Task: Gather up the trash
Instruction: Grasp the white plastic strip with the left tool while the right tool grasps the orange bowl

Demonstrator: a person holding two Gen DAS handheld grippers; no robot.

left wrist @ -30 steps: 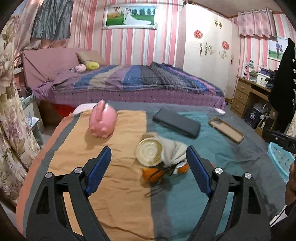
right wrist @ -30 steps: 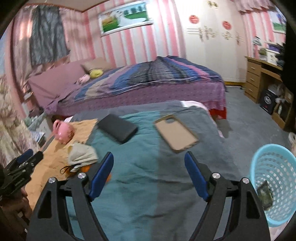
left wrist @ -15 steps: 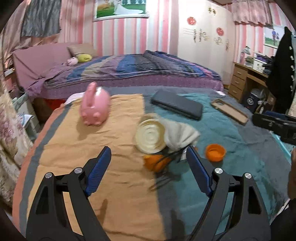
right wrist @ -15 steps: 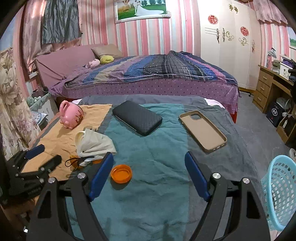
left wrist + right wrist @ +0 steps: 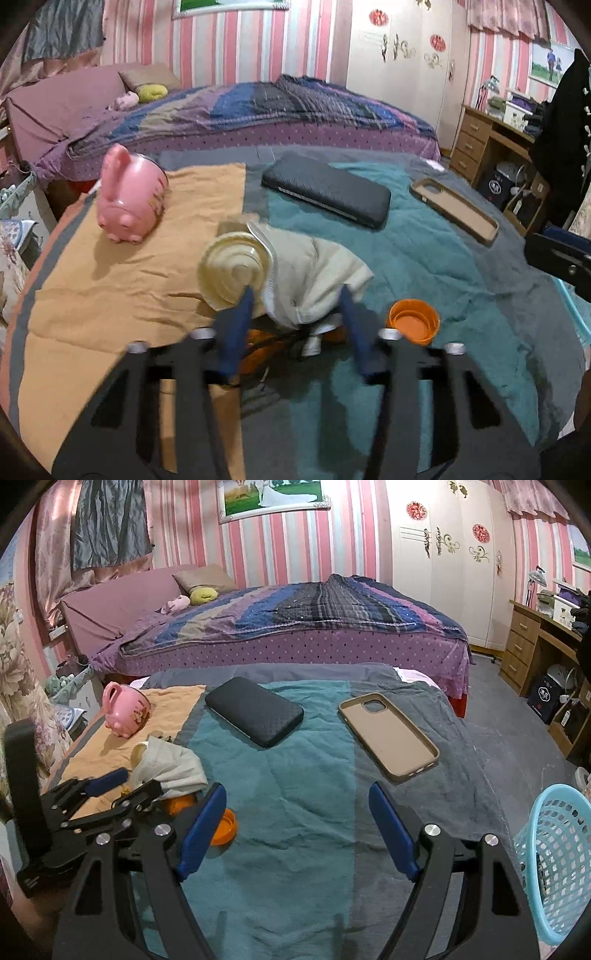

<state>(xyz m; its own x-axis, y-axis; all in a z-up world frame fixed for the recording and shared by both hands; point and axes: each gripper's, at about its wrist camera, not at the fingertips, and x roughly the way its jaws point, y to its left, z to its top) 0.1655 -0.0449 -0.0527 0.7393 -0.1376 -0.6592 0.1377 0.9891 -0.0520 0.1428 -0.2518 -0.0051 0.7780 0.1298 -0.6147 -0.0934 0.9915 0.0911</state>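
Note:
A crumpled white cloth (image 5: 314,266) lies on the table's towel, leaning on a round cream tin (image 5: 232,269), with orange scraps (image 5: 266,343) under it. My left gripper (image 5: 295,295) is down over this pile. Its jaws are closing, with the cloth's lower end between them and a small gap still showing at the left finger. An orange cap (image 5: 413,321) sits just right of it. In the right wrist view the left gripper (image 5: 136,782) is at the cloth (image 5: 170,764). My right gripper (image 5: 295,827) stands open above the teal towel, holding nothing.
A pink pig-shaped bank (image 5: 129,195), a black flat case (image 5: 328,190) and a tan phone case (image 5: 454,210) lie further back on the table. A light blue basket (image 5: 557,856) stands on the floor at the right. A bed fills the space behind.
My left gripper has moved forward and down onto the pile and its jaws have narrowed around the white cloth. The right gripper has shifted slightly, with its jaws unchanged.

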